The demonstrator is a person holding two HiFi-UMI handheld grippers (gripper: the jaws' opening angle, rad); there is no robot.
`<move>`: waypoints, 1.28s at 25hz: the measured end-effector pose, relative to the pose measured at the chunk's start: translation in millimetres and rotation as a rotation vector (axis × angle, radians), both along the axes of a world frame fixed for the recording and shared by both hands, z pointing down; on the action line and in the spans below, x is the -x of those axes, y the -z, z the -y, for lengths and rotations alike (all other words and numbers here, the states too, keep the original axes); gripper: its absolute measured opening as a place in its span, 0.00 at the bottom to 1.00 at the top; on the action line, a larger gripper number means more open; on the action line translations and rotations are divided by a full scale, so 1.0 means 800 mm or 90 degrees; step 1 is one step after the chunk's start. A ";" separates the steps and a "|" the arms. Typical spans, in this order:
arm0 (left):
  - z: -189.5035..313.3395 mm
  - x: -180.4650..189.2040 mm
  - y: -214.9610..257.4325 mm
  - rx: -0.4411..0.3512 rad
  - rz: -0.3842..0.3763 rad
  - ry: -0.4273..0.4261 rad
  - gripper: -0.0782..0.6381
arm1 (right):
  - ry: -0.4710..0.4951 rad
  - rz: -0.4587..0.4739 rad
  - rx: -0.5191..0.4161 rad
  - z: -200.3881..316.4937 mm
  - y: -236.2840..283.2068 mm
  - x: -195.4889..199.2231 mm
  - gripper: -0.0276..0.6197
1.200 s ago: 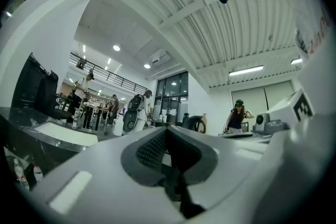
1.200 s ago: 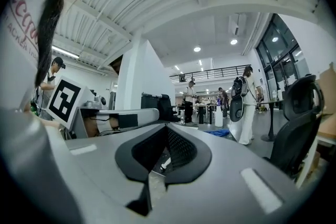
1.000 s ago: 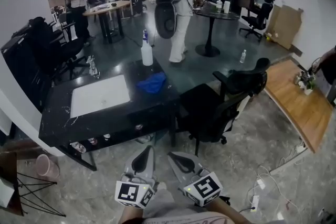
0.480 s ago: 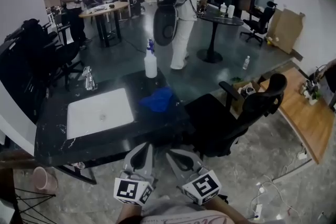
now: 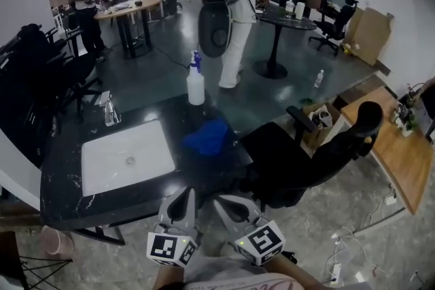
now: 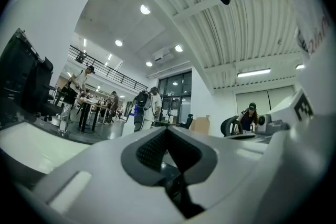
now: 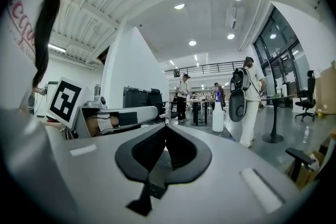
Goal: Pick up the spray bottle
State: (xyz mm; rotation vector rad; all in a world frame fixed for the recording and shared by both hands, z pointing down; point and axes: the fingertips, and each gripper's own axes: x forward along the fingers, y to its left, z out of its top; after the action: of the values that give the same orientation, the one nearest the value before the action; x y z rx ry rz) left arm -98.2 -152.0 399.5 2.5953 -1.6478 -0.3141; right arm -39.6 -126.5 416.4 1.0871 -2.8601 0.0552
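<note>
The spray bottle [image 5: 196, 85], white with a blue trigger head, stands upright at the far edge of the black table [image 5: 61, 197]. It also shows far ahead in the right gripper view [image 7: 218, 117] and small in the left gripper view [image 6: 129, 124]. My left gripper [image 5: 185, 193] and right gripper [image 5: 220, 200] hang side by side at the table's near edge, well short of the bottle. Both point forward with jaws closed together and nothing between them. The left gripper [image 6: 168, 131] and right gripper [image 7: 166, 128] look the same in their own views.
A white basin [image 5: 129, 158] is set into the tabletop, and a blue cloth [image 5: 208, 136] lies between me and the bottle. A clear glass bottle [image 5: 109, 112] stands far left. A black office chair [image 5: 306, 159] is close on the right. A person with a backpack [image 5: 231, 3] stands beyond.
Both grippers and my view have moved forward to the table; the table, cloth and spray bottle now sit nearer and larger. Both grippers stay closed.
</note>
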 end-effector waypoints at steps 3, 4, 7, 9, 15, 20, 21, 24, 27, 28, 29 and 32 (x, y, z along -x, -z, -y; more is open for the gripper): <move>0.016 0.009 -0.007 0.014 -0.008 0.007 0.11 | -0.002 -0.004 0.006 0.015 0.000 0.001 0.05; 0.022 0.011 -0.008 0.016 -0.009 0.009 0.11 | -0.002 -0.004 0.005 0.020 0.000 0.001 0.05; 0.047 0.016 -0.007 0.012 -0.004 0.009 0.11 | -0.003 -0.005 0.011 0.040 -0.003 -0.001 0.05; 0.073 0.016 -0.007 0.009 0.009 0.007 0.11 | -0.007 -0.003 0.017 0.059 -0.007 -0.002 0.05; 0.168 0.015 -0.004 0.016 0.054 0.005 0.20 | -0.005 0.011 0.007 0.128 -0.001 -0.001 0.05; 0.254 0.002 -0.001 0.019 0.086 -0.013 0.28 | -0.011 0.018 0.001 0.193 0.009 -0.004 0.05; 0.272 0.000 -0.003 0.021 0.090 -0.014 0.30 | -0.010 0.017 0.003 0.205 0.010 -0.004 0.05; 0.322 -0.001 -0.004 0.019 0.094 -0.010 0.33 | -0.006 0.017 0.012 0.237 0.011 -0.005 0.05; 0.363 -0.002 -0.011 0.034 0.093 -0.009 0.38 | -0.006 0.018 0.026 0.269 0.009 -0.006 0.05; 0.377 -0.002 -0.018 0.044 0.094 -0.009 0.43 | -0.004 0.016 0.030 0.278 0.008 -0.005 0.05; 0.390 -0.002 -0.025 0.055 0.095 -0.009 0.46 | -0.002 0.013 0.033 0.287 0.007 -0.003 0.05; 0.426 0.001 -0.049 0.084 0.093 -0.003 0.54 | 0.010 0.007 0.035 0.309 0.003 0.004 0.05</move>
State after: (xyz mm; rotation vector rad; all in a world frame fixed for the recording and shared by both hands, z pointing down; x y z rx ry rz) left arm -99.2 -492.7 438.8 2.5772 -1.6439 -0.0146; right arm -43.0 -373.6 414.1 1.0574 -2.8587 0.1381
